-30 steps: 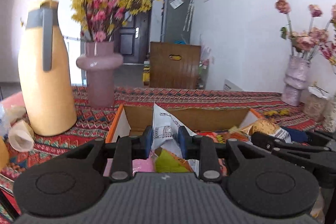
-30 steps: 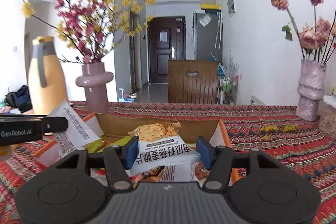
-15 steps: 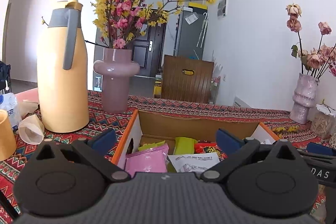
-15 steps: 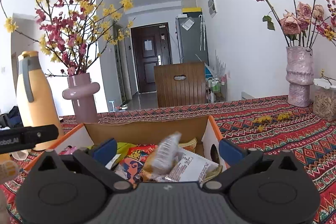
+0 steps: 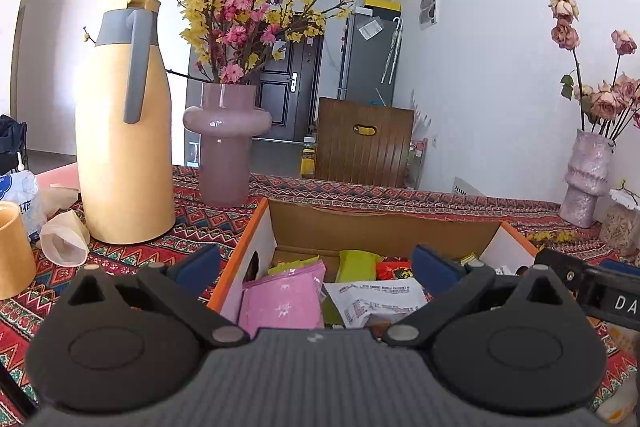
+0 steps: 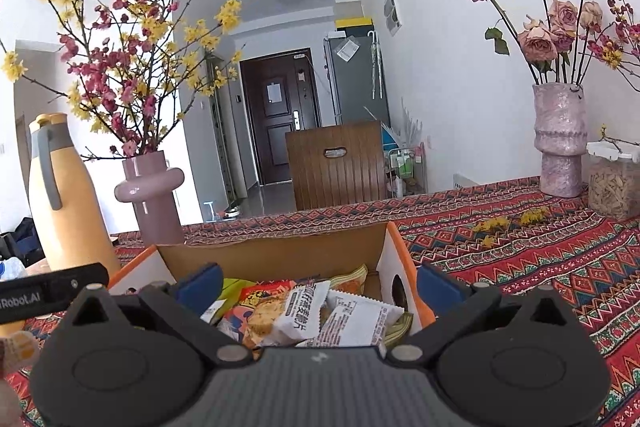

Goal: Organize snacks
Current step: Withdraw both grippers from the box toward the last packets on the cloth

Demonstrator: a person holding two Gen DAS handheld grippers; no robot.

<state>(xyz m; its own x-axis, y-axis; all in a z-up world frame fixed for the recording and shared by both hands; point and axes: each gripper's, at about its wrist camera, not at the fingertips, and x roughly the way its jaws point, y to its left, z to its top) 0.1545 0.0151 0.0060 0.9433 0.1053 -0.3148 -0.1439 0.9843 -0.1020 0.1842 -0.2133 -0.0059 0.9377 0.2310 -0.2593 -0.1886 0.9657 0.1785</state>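
Observation:
An open cardboard box with an orange rim (image 5: 384, 231) (image 6: 276, 255) sits on the patterned tablecloth and holds several snack packets. In the left wrist view a pink packet (image 5: 280, 303) and a white printed packet (image 5: 376, 301) lie in its left part. In the right wrist view a white oat-crisp packet (image 6: 300, 313) and another white packet (image 6: 352, 319) lie in its right part. My left gripper (image 5: 316, 265) is open and empty above the box's near left side. My right gripper (image 6: 318, 285) is open and empty above its near right side.
A tall yellow thermos (image 5: 124, 131) and a pink vase of blossoms (image 5: 226, 147) stand left of the box. A paper cup (image 5: 64, 241) lies on its side by the thermos. A textured vase of dried roses (image 6: 560, 139) and a jar (image 6: 612, 179) stand at the far right.
Both grippers opened and let go of their snack packets, which now lie in the box. Both grippers have drawn back and up from the box.

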